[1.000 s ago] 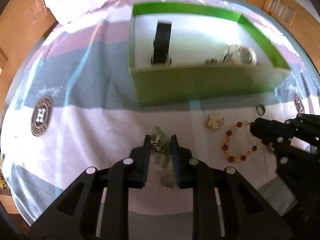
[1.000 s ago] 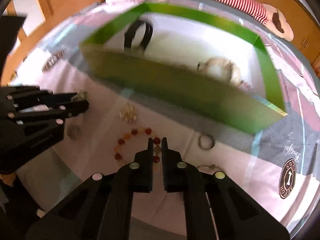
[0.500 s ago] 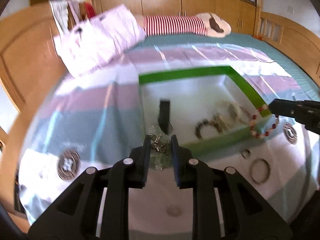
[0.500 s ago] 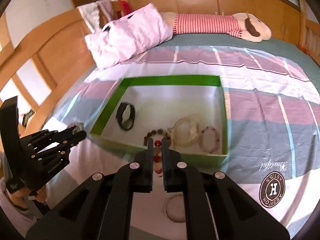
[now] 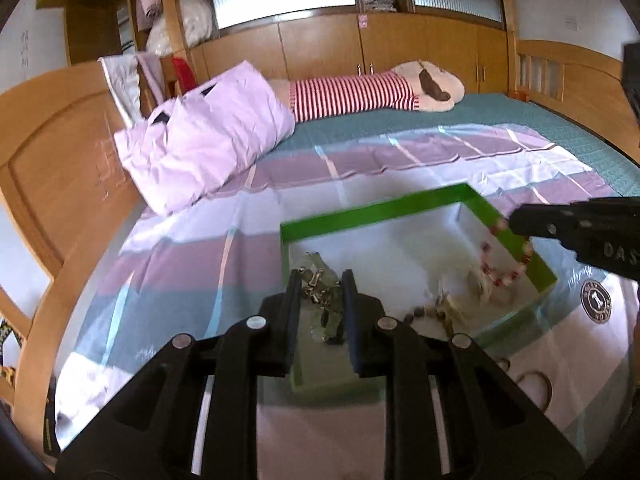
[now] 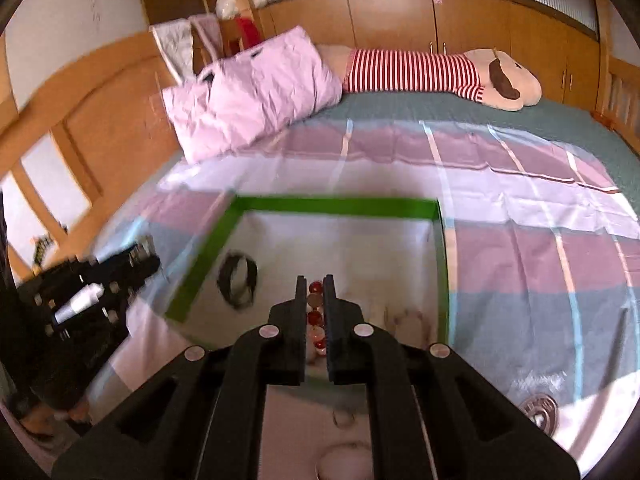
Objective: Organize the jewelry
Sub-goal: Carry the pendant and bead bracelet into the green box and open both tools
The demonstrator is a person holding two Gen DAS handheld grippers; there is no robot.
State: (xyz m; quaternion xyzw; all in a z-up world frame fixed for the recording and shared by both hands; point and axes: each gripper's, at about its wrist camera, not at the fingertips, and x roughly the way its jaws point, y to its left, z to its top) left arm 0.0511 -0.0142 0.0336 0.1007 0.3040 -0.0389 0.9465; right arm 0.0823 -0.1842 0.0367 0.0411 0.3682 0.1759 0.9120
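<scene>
Since a moment ago we lifted both tongs above the green-walled cardboard box (image 5: 380, 210): left tongs (image 5: 320, 292) clenched on the pale chain necklace (image 5: 320, 284), right tongs (image 6: 315, 300) clenched on the red bead bracelet (image 6: 315, 312). Next, we judge, release both inside.

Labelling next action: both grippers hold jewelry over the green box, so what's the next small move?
Probably open the right gripper: its red beaded bracelet hangs above the white floor of the green-walled box. The left gripper, gripping a silver-green chain piece, can release after.
</scene>
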